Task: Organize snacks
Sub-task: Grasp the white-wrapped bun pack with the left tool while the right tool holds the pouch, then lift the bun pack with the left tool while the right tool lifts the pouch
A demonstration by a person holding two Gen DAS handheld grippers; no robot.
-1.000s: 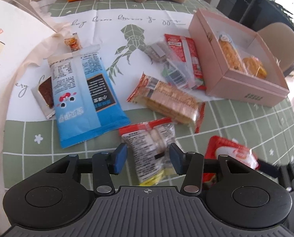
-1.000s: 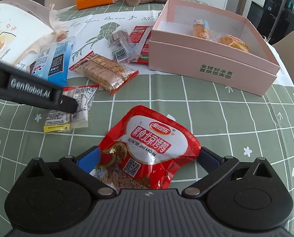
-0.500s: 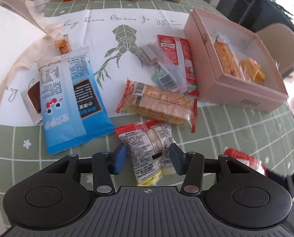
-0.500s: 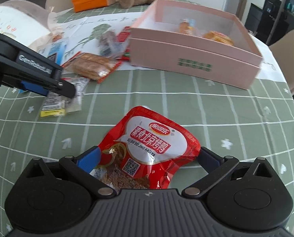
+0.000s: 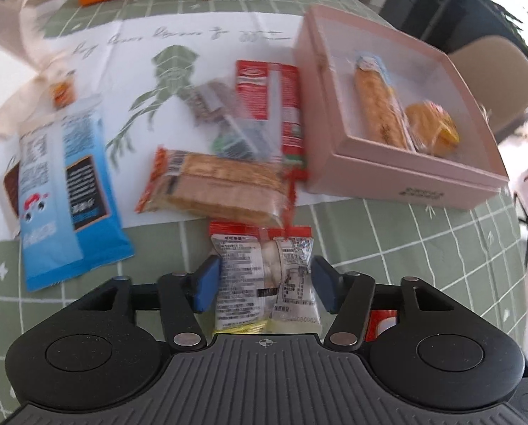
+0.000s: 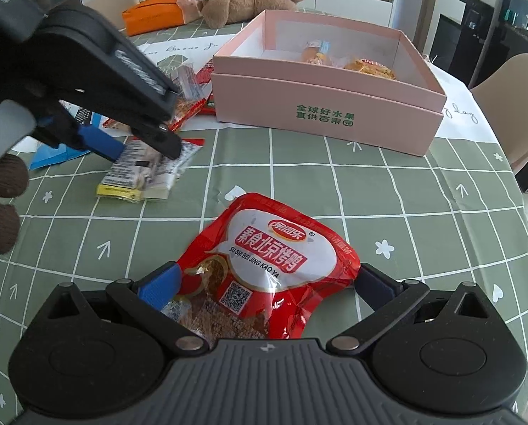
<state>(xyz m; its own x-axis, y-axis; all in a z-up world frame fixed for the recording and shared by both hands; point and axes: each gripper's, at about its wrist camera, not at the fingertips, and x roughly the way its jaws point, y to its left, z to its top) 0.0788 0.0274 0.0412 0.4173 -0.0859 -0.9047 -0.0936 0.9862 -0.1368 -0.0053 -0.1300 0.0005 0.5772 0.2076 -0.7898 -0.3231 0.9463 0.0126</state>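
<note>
**Two grippers, one snack packet each**

While the left gripper (image 5: 264, 283) straddles a small clear packet (image 5: 264, 276) with printed labels, its blue pads sit at the packet's two sides, and whether they actually press it cannot be told. That packet lies on the green checked tablecloth (image 5: 423, 248), its yellow end toward the gripper body. Just ahead of it is a pack of crackers (image 5: 218, 184), and to the front left a blue bag (image 5: 62, 191). Ahead and to the right stands the pink box (image 5: 405, 173) with two wrapped pastries inside.

The right gripper (image 6: 264, 283) has its fingers spread wide around a red pouch (image 6: 271, 258), the pads touching the pouch's edges; the pouch's far end rests on the cloth. The pink box (image 6: 327, 109) is straight ahead of it, well apart, and the left gripper (image 6: 143, 145) works to its front left.
</note>
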